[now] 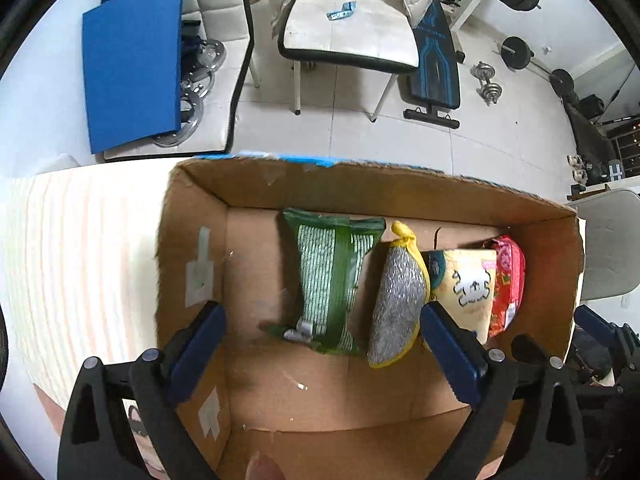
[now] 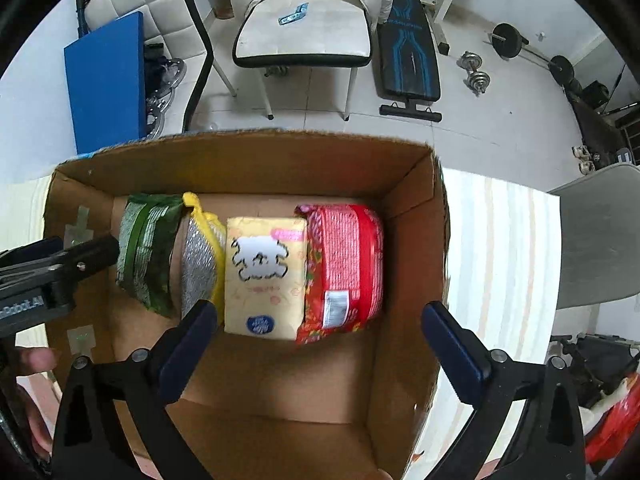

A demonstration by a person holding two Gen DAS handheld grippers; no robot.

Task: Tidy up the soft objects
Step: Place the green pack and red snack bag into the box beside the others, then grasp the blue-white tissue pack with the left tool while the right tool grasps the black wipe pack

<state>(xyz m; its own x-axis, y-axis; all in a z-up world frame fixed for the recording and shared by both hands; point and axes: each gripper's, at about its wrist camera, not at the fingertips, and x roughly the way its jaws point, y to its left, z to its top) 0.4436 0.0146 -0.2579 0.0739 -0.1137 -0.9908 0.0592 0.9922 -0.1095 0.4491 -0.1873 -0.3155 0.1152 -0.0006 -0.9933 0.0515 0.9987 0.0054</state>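
A cardboard box fills the lower middle of the left wrist view, and four soft items stand in a row inside it, packed side by side toward the far wall. From left to right in that view they are a green packet, a silver scouring pad with yellow edging, a pale yellow tissue pack and a red packet. Each touches its neighbour, and the left part of the box floor is bare cardboard. The left gripper hangs over the box at the bottom of the frame with its blue-padded fingers spread wide and nothing between them; the right-hand pad sits in front of the scouring pad's lower edge and the tissue pack. In the right wrist view the same row sits in the centre of the frame, the red packet at the right end with a gap between it and the box's right wall. The right gripper is also wide open and empty, poised above the near half of the box. The left tool's black body enters at the left edge of that frame beside the green packet. The box rests on a pale striped cloth.
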